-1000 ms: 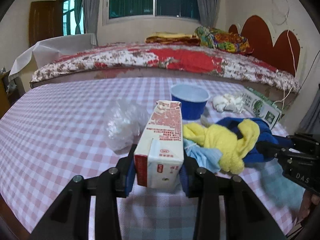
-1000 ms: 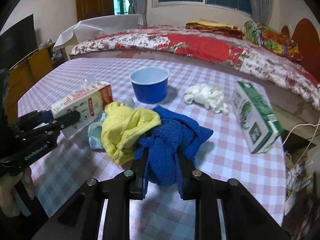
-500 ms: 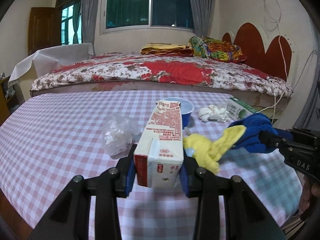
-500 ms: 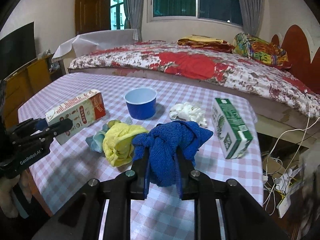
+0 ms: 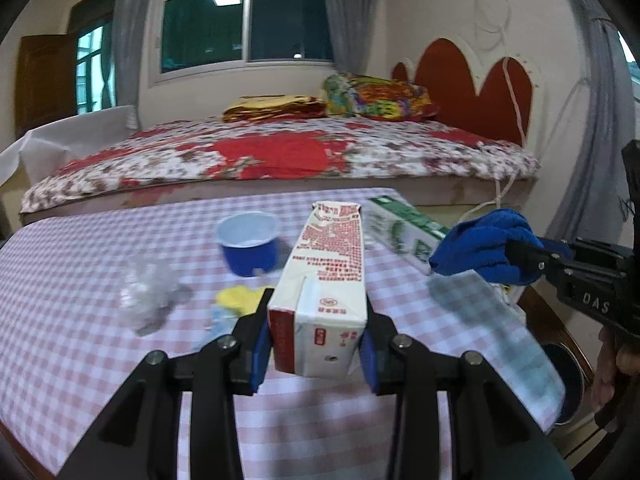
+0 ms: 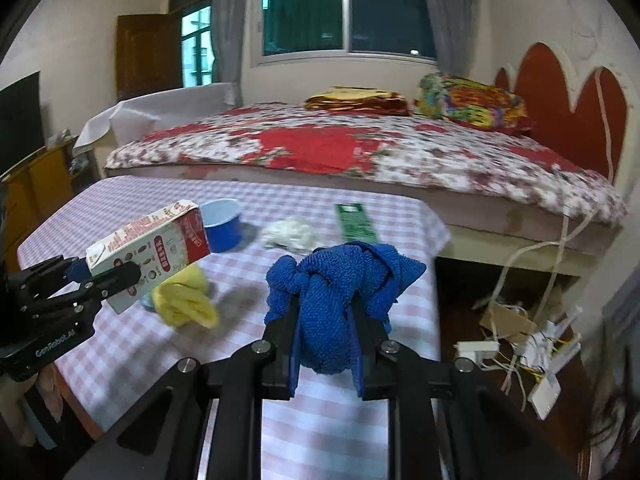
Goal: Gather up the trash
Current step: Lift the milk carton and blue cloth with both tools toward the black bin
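My left gripper [image 5: 316, 344] is shut on a red-and-white milk carton [image 5: 326, 288] and holds it above the checked table [image 5: 80, 320]; the carton also shows in the right wrist view [image 6: 152, 250]. My right gripper [image 6: 326, 344] is shut on a bunched blue cloth [image 6: 340, 292] and holds it above the table's right part; the cloth also shows in the left wrist view [image 5: 484, 246]. On the table lie a yellow cloth [image 6: 186, 300], a blue cup [image 5: 248, 244], a green carton [image 6: 356, 222], white crumpled tissue [image 6: 290, 232] and a clear plastic wrapper [image 5: 150, 296].
A bed with a red floral cover [image 6: 360, 152] stands right behind the table. Cables and a power strip [image 6: 520, 344] lie on the floor to the right. A dark round bin [image 5: 568, 384] shows below the table's right edge.
Both grippers have risen and drawn back with their loads. The blue cloth has come away from the yellow cloth, which stays on the table.
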`<action>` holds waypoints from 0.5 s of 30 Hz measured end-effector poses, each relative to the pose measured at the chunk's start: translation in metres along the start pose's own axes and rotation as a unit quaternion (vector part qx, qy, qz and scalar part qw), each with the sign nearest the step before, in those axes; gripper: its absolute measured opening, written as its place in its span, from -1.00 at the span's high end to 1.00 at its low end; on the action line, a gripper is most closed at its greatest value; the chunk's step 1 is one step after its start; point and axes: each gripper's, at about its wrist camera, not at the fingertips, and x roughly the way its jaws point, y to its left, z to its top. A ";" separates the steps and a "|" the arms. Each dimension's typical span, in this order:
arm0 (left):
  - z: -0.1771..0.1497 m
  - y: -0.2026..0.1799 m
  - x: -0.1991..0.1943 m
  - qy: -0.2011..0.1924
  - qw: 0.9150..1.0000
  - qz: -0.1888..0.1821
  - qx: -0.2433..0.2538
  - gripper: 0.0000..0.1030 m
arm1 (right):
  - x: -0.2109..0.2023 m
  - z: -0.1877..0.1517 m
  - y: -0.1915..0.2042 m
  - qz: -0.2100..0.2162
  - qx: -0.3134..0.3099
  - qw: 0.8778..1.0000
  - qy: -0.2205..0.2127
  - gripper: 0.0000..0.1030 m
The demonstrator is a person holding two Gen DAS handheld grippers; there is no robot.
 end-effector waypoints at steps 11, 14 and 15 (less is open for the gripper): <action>0.004 -0.075 0.017 0.012 0.997 -0.067 0.040 0.25 | -0.042 -0.031 -0.078 -0.061 0.052 0.997 0.007 0.59; 0.003 -0.096 0.021 0.018 0.995 -0.085 0.052 0.25 | -0.051 -0.042 -0.094 -0.076 0.063 0.995 0.011 0.59; 0.003 -0.103 0.021 0.020 0.994 -0.090 0.055 0.25 | -0.054 -0.046 -0.100 -0.082 0.066 0.994 0.013 0.59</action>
